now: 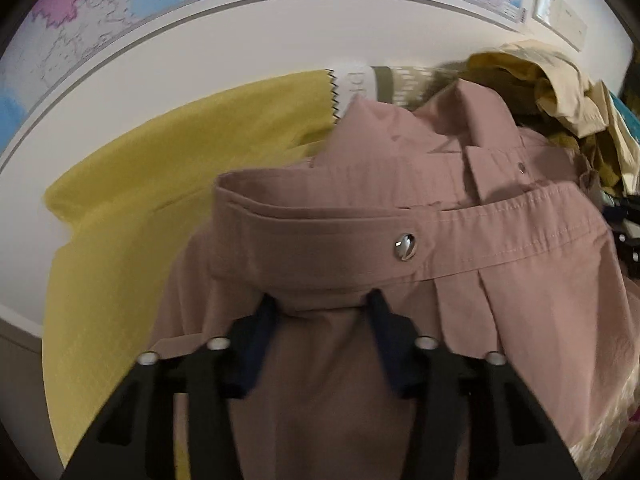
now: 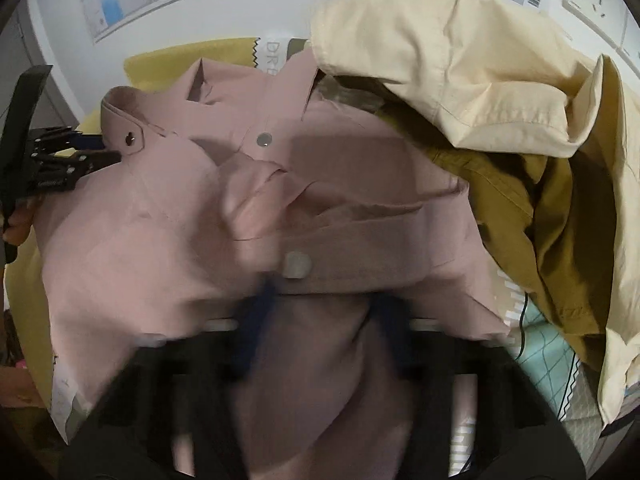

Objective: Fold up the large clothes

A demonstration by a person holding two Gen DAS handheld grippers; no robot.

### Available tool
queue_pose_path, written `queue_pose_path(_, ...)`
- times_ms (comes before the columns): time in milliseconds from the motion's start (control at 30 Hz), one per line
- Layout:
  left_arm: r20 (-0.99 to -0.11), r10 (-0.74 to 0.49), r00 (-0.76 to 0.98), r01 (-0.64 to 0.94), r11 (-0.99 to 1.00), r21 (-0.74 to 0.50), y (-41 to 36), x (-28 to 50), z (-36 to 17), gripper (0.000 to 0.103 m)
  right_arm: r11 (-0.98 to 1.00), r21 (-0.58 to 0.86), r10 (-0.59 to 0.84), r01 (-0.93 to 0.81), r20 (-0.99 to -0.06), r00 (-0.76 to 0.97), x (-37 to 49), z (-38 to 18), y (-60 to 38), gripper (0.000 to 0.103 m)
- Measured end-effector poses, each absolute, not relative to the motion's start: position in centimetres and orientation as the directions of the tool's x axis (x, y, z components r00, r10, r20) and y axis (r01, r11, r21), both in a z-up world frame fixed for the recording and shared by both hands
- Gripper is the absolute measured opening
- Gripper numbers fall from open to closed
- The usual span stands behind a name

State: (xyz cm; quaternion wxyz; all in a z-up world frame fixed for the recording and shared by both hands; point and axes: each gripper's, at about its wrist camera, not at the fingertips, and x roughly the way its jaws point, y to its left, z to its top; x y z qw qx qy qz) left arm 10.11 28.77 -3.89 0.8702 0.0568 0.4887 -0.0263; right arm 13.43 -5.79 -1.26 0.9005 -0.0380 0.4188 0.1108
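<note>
A dusty pink shirt (image 1: pixel 400 184) with metal snaps lies bunched on a yellow cloth. In the left wrist view my left gripper (image 1: pixel 322 304) stands open, its jaws wide apart over pink fabric, with the tips at a snap cuff band (image 1: pixel 320 236). In the right wrist view the same shirt (image 2: pixel 160 240) fills the middle. My right gripper (image 2: pixel 324 300) is blurred and open, its tips under a cuff with a snap (image 2: pixel 297 264). The left gripper also shows in the right wrist view (image 2: pixel 108 150), at the shirt's far left cuff.
A cream garment (image 2: pixel 460 72) and a mustard garment (image 2: pixel 532 216) are piled at the right. A yellow cloth (image 1: pixel 120 208) covers the surface at the left. A printed mat (image 2: pixel 552 344) lies underneath. A wall map (image 1: pixel 100 12) hangs behind.
</note>
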Motion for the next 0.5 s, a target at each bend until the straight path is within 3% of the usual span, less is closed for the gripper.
queue_pose_path(67,-0.846,0.004,0.533,0.085,0.995,0.059,29.4,9.9,-3.5,0.028,0.973,0.024,0.173,-0.228,-0.731,0.660,12.6,-0.3,-6.0,0.013)
queue_pose_path(200,-0.823,-0.039,0.567,0.053,0.999,-0.010,31.3,9.1,-1.9,0.010,0.967,0.123,0.252,-0.225,-0.617,0.746,10.8,3.8,-8.2,0.010)
queue_pose_path(400,-0.758,-0.023,0.652,-0.024,0.998,-0.051,33.0,8.7,1.5,0.004,0.949,0.216,0.305,-0.230,-0.442,0.844,9.9,7.8,-9.8,0.008)
queue_pose_path(500,-0.736,-0.001,0.677,-0.070,0.995,-0.065,34.0,8.9,2.0,0.006,0.929,0.285,0.349,-0.236,-0.460,0.817,14.2,6.5,-9.0,0.008)
